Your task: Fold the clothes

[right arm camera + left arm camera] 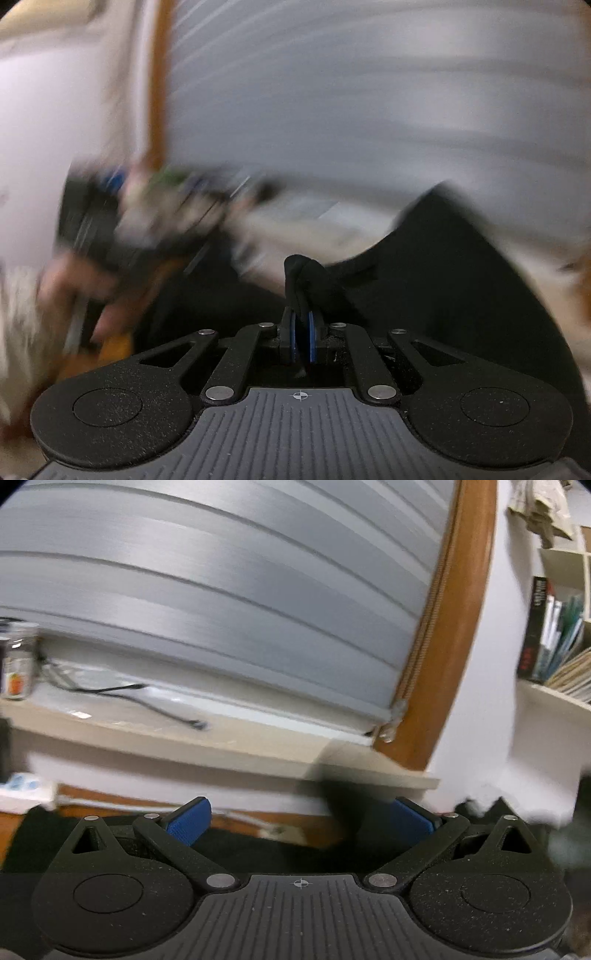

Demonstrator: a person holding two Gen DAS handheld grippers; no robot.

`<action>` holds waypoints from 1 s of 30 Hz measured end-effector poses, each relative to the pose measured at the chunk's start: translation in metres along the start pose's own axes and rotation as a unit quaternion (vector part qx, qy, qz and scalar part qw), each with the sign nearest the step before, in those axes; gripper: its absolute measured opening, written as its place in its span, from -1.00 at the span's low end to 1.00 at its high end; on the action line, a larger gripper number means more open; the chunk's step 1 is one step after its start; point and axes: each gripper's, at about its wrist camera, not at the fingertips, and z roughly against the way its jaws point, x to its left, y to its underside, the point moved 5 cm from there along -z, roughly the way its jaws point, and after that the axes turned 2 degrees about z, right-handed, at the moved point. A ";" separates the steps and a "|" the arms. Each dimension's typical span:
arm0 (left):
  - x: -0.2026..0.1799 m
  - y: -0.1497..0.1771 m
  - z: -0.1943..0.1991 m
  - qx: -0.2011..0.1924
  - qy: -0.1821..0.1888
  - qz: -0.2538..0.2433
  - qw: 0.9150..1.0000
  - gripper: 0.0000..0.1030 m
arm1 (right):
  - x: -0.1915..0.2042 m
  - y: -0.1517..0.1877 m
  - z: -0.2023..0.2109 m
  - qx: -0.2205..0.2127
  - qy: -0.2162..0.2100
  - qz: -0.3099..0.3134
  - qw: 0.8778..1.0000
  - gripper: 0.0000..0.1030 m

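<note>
Right gripper [302, 339] jaws pinch black garment [443, 266]; left gripper [300, 821] jaws wide before window blind [221, 590].

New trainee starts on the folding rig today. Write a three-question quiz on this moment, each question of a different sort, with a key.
1. True or false: the right gripper has its fingers closed on the black garment.
2. Multiple choice: what fills most of the left wrist view behind the left gripper? A) a brick wall B) grey blinds C) a mirror
3. Fill in: to the right of the blinds, books stand on a ____.

Key: 1 true. 2 B. 3 shelf.
</note>
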 end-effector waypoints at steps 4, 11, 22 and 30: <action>0.011 0.015 -0.012 0.042 -0.004 0.009 0.999 1.00 | 0.038 0.046 -0.030 0.045 -0.027 0.004 0.999 -0.85; 0.017 0.045 -0.064 0.133 0.024 0.066 0.989 0.92 | 0.041 0.047 -0.017 0.016 -0.006 0.002 1.000 -0.84; -0.001 0.048 -0.119 0.170 0.092 0.147 0.970 0.08 | 0.035 0.039 0.020 -0.045 0.017 -0.003 0.999 -0.84; -0.025 -0.001 -0.082 0.105 0.098 0.053 0.988 -0.73 | 0.052 0.014 0.020 -0.072 0.013 0.039 0.997 -0.84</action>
